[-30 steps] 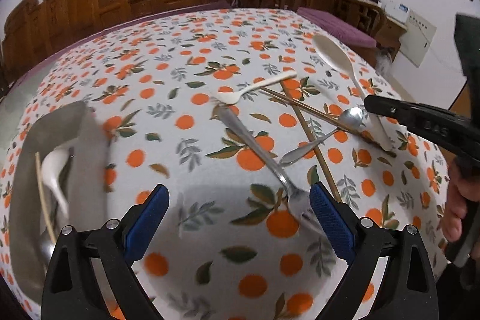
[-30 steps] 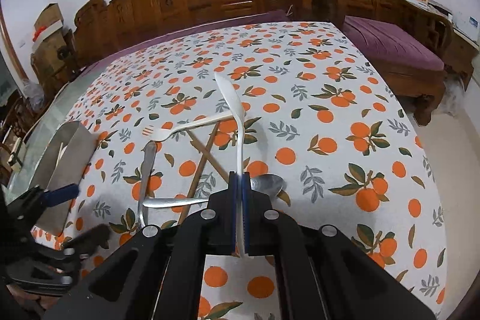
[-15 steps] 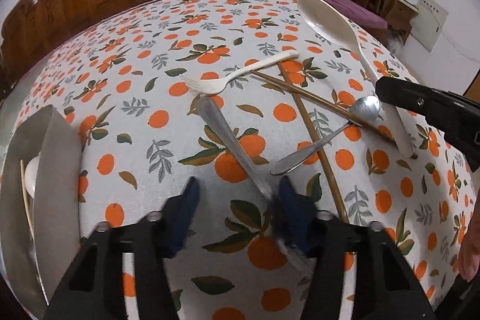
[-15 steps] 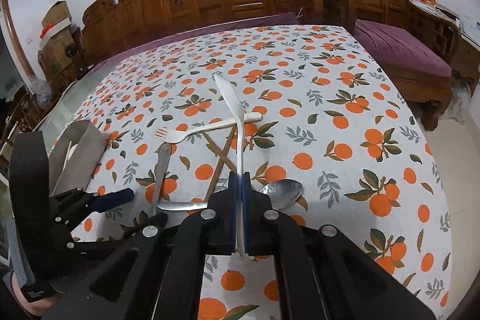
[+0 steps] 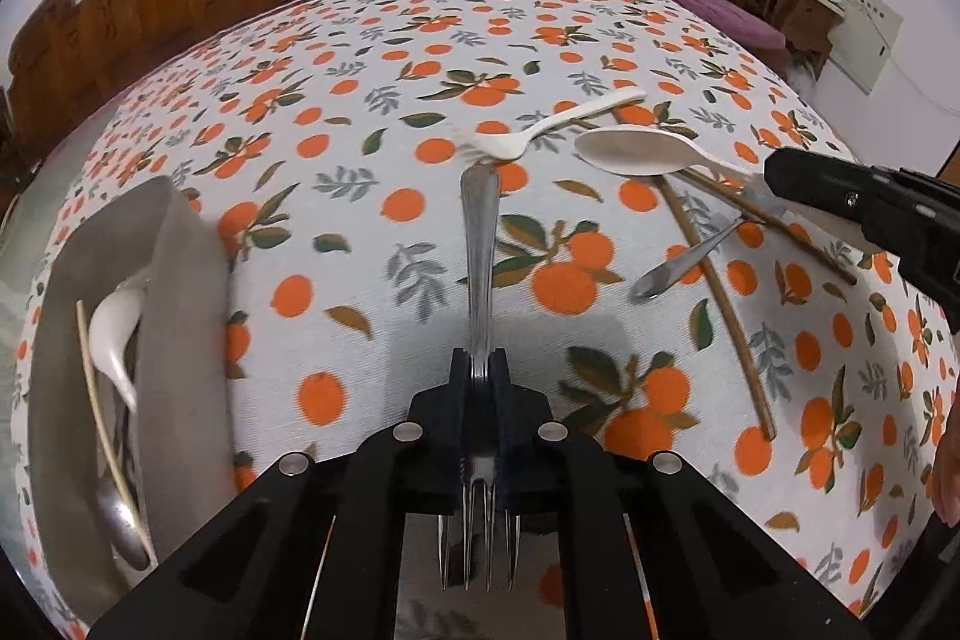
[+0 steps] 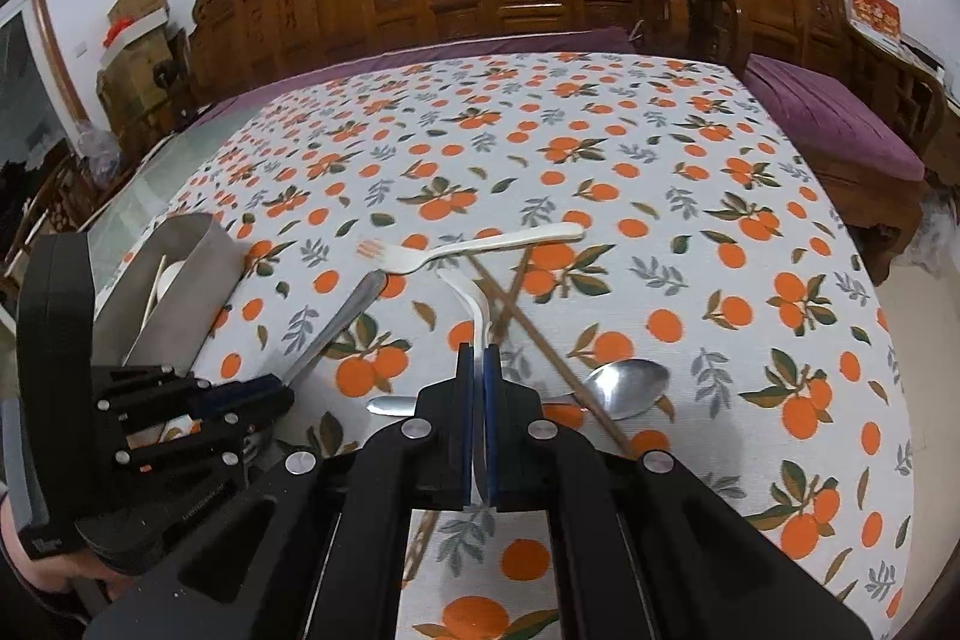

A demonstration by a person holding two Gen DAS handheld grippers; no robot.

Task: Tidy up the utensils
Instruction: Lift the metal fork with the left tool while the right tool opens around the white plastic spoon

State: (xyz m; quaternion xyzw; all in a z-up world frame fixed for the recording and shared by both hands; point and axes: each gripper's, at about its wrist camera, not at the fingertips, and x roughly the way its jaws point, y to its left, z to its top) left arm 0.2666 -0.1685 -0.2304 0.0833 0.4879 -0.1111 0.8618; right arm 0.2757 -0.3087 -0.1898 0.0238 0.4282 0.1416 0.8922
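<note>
On the orange-print surface [image 5: 372, 196] | left gripper [image 5: 478, 376] jaws clenched on steel fork [image 5: 480, 244] | right gripper [image 6: 477, 370] jaws grasping white plastic spoon [image 6: 471, 298] | best lifted level toward grey metal holder [image 5: 180, 280]

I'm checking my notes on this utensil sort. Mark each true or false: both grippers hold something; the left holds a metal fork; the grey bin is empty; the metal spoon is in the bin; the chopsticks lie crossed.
1. Both grippers hold something. True.
2. The left gripper holds a metal fork. True.
3. The bin is empty. False: utensils lie inside.
4. The metal spoon is in the bin. False: it lies on the tablecloth.
5. The chopsticks lie crossed. True.
</note>
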